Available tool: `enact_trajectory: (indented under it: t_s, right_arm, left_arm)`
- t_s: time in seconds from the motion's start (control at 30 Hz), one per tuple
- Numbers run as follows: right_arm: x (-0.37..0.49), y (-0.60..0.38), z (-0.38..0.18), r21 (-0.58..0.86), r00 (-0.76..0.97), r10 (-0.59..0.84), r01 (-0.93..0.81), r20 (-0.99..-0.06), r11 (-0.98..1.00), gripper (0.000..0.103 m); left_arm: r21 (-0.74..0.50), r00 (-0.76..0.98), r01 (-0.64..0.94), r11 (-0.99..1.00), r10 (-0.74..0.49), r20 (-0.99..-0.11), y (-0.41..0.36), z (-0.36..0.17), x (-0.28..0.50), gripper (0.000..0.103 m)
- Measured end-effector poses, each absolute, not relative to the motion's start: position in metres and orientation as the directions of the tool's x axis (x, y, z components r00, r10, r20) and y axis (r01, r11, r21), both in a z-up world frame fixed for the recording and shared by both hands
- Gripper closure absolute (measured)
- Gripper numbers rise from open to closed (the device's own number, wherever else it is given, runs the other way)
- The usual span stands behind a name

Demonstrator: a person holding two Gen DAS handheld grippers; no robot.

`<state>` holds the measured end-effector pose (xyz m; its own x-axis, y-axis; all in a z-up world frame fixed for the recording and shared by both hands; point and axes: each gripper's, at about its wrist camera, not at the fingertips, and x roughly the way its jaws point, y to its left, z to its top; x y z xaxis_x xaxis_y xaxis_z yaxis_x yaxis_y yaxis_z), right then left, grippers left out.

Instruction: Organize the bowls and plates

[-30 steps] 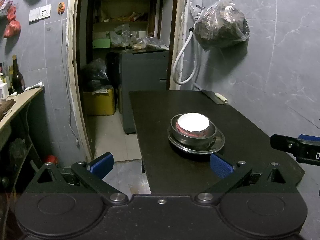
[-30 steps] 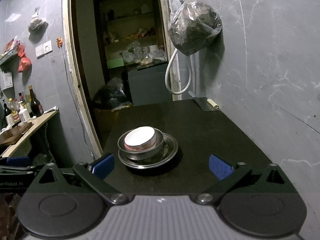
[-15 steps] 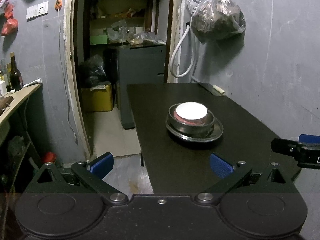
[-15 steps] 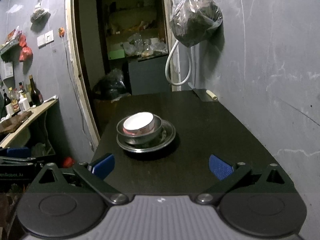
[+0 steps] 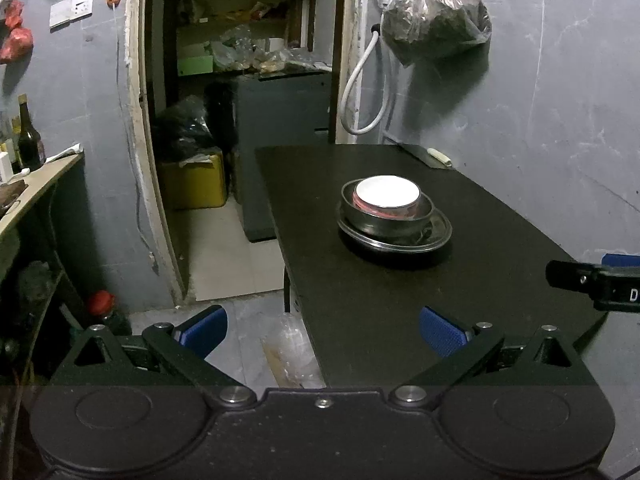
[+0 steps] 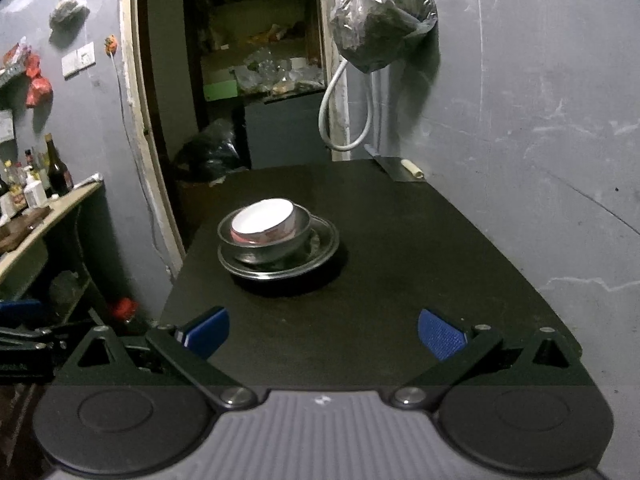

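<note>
Bowls [image 6: 264,236] nested on plate [image 6: 320,248], both grippers' jaws wide apart, empty, lettering unreadable.

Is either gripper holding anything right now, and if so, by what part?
Nothing is held. The left gripper and right gripper are both open and empty, short of the stacked bowls on the metal plate.
</note>
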<state>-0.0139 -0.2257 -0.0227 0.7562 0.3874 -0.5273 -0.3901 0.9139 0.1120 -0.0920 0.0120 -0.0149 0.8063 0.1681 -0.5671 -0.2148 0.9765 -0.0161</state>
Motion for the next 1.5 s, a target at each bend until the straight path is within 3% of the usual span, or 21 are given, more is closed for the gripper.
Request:
enact_trajectory:
  t_s: [1.5]
  right_arm:
    - [0.001, -0.219, -0.032, 0.084, 0.718, 0.389, -0.422, -0.577, 0.903, 0.0]
  left_arm:
    - [-0.02, 0.786, -0.222, 0.975, 0.167, -0.595, 0.01, -0.022, -0.079, 0.001]
